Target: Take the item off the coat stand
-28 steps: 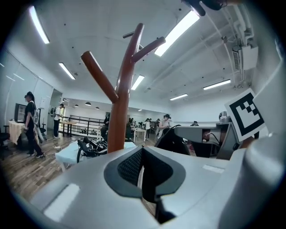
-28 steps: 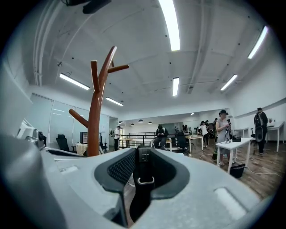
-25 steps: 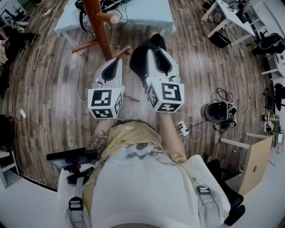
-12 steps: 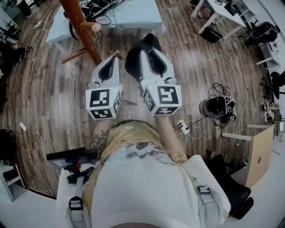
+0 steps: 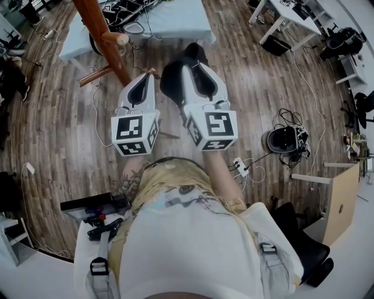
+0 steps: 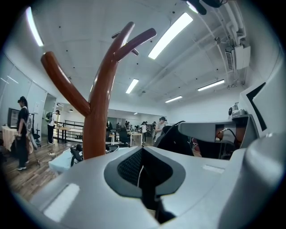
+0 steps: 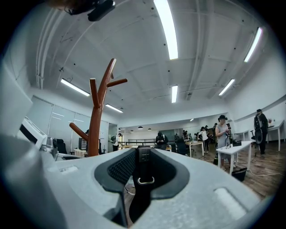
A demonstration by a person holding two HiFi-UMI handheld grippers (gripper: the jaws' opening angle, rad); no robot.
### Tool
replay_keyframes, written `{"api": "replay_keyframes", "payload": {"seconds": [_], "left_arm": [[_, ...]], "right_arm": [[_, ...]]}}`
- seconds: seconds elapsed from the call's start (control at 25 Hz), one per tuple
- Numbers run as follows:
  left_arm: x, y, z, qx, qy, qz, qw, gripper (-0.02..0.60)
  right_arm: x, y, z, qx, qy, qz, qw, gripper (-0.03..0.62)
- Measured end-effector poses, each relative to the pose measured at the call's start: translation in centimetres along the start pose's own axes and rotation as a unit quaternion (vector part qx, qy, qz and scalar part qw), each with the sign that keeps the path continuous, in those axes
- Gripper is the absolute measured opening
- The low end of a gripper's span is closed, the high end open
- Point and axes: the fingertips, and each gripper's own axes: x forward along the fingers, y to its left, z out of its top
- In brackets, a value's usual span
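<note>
The wooden coat stand (image 5: pixel 98 34) rises at the upper left, its pegs bare on the side I see. My right gripper (image 5: pixel 196 61) is shut on a black bag (image 5: pixel 173 77), which hangs off its jaws away from the stand. In the right gripper view a black strap with a metal ring (image 7: pixel 143 179) is pinched between the pads, and the coat stand (image 7: pixel 94 120) is off to the left. My left gripper (image 5: pixel 146 80) points at the stand's lower pegs with its jaws together and nothing in them. The left gripper view has the trunk (image 6: pixel 97 120) close ahead and the black bag (image 6: pixel 174 139) at right.
A light blue table (image 5: pixel 175 20) with cables on it stands behind the stand. On the wooden floor lie a black headset with cords (image 5: pixel 284 145) and a power strip (image 5: pixel 239 167). White desks (image 5: pixel 292 17) are at the upper right, a wooden panel (image 5: pixel 334 210) at right. People stand in the background.
Both grippers have drawn back a little from the coat stand, which now sits further left and up in the head view. The black bag stays in the right gripper.
</note>
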Motion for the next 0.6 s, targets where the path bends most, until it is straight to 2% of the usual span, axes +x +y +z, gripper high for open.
{"api": "replay_keyframes", "payload": {"seconds": [0.6], "left_arm": [[0.16, 0.28, -0.91, -0.002, 0.016, 0.005, 0.9998, 0.002]], "right_arm": [[0.41, 0.27, -0.34, -0.001, 0.008, 0.007, 1.0, 0.093]]}}
